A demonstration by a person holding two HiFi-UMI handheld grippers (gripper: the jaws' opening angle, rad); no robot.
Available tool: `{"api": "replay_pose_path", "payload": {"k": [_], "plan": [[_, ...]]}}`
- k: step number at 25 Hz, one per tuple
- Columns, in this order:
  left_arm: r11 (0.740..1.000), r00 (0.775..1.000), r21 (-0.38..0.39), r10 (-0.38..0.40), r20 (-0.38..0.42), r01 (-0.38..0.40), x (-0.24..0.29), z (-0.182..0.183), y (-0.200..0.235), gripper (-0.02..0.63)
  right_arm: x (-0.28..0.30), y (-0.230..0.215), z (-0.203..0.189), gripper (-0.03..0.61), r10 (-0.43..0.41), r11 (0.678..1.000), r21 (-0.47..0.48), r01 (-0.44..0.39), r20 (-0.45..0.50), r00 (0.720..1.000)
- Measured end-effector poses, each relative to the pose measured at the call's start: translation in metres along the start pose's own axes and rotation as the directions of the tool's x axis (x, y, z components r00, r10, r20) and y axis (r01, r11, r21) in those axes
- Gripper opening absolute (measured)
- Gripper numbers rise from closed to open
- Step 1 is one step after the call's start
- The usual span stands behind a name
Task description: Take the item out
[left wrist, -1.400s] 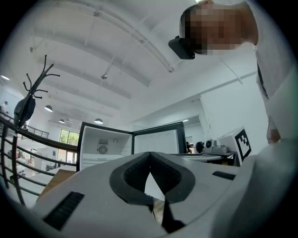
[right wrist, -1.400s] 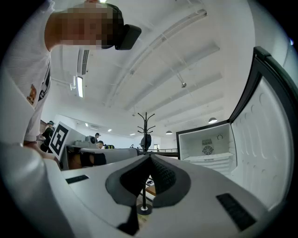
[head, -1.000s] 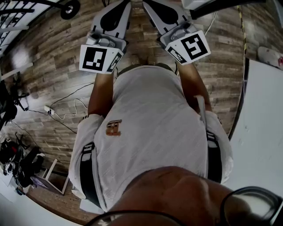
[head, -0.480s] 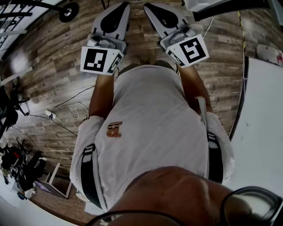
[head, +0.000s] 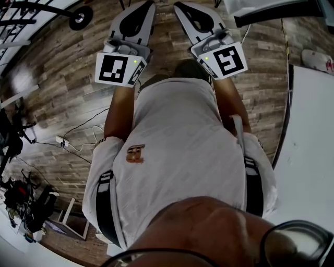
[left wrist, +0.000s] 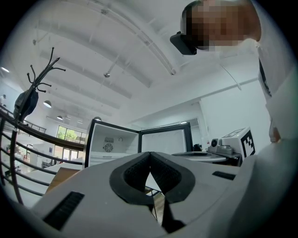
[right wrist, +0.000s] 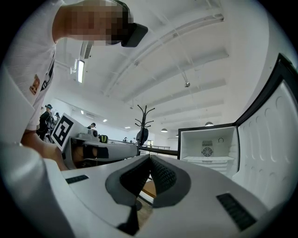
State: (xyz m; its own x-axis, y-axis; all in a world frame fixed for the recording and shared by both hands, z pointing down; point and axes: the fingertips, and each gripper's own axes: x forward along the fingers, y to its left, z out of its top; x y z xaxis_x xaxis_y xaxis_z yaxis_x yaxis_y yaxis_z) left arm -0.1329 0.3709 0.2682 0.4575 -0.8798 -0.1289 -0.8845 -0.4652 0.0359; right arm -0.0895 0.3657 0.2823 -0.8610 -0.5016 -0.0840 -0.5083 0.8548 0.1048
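Head view looks down past my pale shirt [head: 177, 146] to both tools held out side by side above the brown wood-plank floor [head: 62, 78]. My left gripper [head: 145, 8] and my right gripper [head: 182, 9] are near each other, tips pointing away from me. A white tabletop [head: 313, 135] lies to my right, and loose cables [head: 78, 133] trail over the floor to my left. Left gripper view shows that tool [left wrist: 150, 155] clenched, its black ribbed pads meeting at the tip with nothing between them. Right gripper view shows the other [right wrist: 150, 158] clenched and empty likewise. Ahead, well apart from both, stands a small black-framed fridge with a white inside [right wrist: 207, 146], its door [right wrist: 265, 139] swung open. A black coat stand [right wrist: 141, 123] rises left of the fridge in that view. Where the item itself sits I cannot tell.
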Motion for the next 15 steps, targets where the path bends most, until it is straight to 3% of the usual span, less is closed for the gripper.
{"api": "replay_pose_path", "payload": {"k": [6, 15], "plan": [[1.000, 1.000, -0.009, -0.004, -0.002, 0.004, 0.003, 0.004, 0.029, 0.018, 0.024, -0.003, -0.002, 0.034, -0.023, 1.000, -0.021, 0.023, -0.027, 0.999], [1.000, 1.000, -0.011, -0.004, -0.004, 0.004, 0.045, -0.006, 0.043, 0.018, 0.038, -0.044, -0.010, 0.034, -0.045, 0.998, -0.052, 0.045, -0.009, 0.999]]}}
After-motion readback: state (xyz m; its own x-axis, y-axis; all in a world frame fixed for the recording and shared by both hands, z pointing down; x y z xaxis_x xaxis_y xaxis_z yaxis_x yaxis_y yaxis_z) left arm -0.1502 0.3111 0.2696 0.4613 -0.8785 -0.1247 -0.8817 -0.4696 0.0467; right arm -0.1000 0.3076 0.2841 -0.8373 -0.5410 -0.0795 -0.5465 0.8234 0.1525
